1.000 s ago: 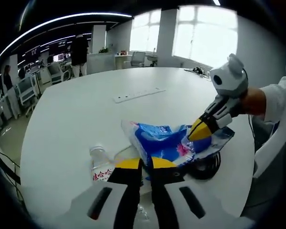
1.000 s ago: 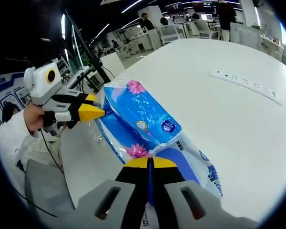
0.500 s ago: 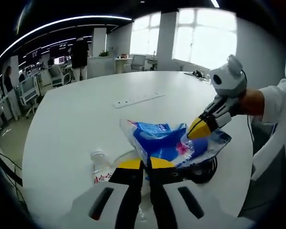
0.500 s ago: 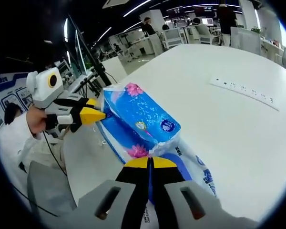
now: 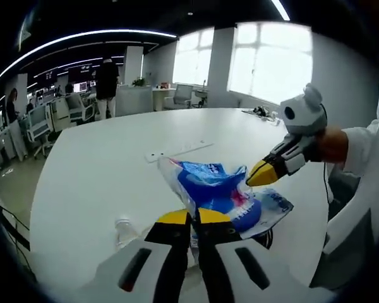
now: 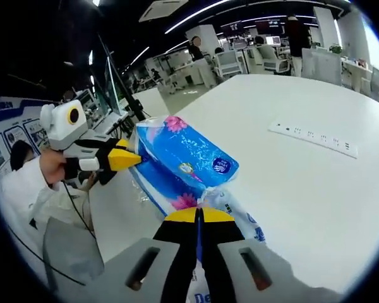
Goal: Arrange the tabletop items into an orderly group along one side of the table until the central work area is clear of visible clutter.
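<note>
I see big bright windows (image 5: 275, 60) at 1 o'clock in the left gripper view, with office chairs (image 5: 184, 78) below them at 12. A person in dark clothes (image 5: 106, 79) stands at 11 beside desks with monitors (image 5: 82, 86). In the right gripper view, more desks and chairs (image 6: 230, 62) sit at 12, and ceiling light strips (image 6: 196, 12) run overhead.

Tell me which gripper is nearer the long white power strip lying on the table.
Right, I judge. The right gripper, shut on the blue plastic tissue pack, sits on the side towards the white power strip; the left gripper grips the pack's opposite end.
</note>
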Motion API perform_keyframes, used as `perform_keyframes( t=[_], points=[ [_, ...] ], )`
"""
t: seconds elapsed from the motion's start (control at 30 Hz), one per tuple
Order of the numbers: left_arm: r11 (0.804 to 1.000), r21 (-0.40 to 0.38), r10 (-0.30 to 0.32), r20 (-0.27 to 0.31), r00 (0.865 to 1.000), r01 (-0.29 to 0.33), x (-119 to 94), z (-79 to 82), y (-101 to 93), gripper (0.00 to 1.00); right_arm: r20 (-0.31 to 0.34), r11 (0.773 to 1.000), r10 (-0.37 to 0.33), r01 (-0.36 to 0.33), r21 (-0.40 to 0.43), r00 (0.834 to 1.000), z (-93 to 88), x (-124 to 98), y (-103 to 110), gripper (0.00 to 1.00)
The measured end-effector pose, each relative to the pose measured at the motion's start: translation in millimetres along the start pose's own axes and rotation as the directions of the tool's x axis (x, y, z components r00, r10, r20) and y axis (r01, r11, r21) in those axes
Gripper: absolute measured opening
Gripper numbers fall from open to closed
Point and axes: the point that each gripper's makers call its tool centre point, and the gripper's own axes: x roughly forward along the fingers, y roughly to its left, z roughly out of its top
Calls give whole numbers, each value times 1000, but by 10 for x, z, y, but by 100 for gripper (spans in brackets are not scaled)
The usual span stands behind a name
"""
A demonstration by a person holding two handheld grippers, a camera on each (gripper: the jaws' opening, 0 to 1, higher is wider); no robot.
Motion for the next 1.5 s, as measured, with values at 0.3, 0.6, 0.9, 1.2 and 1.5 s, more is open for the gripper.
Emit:
perform_keyframes(
  t=[0.3,0.6,0.9,1.2,1.5],
  points=[
    [1000,10,-21,20,1000,20,-2,241,-188,0,52,1000,-7,7,-5,999,138,-287,7,0],
    [996,58,-66,32,997,64,67,585,-441,0,124,999,-34,35,-6,992,333,-663,-107,0],
    [989,112,-101,39,994,96,229,943,-698,0,190,997,-77,79,-2,979,512,-1058,-303,0],
    [969,190,-166,40,985,155,500,1351,-1084,0,260,990,-138,138,17,956,651,-1580,-615,0],
    [952,202,-245,50,968,231,952,1628,-1481,0,274,974,-222,226,19,936,678,-2029,-1070,0]
  ],
)
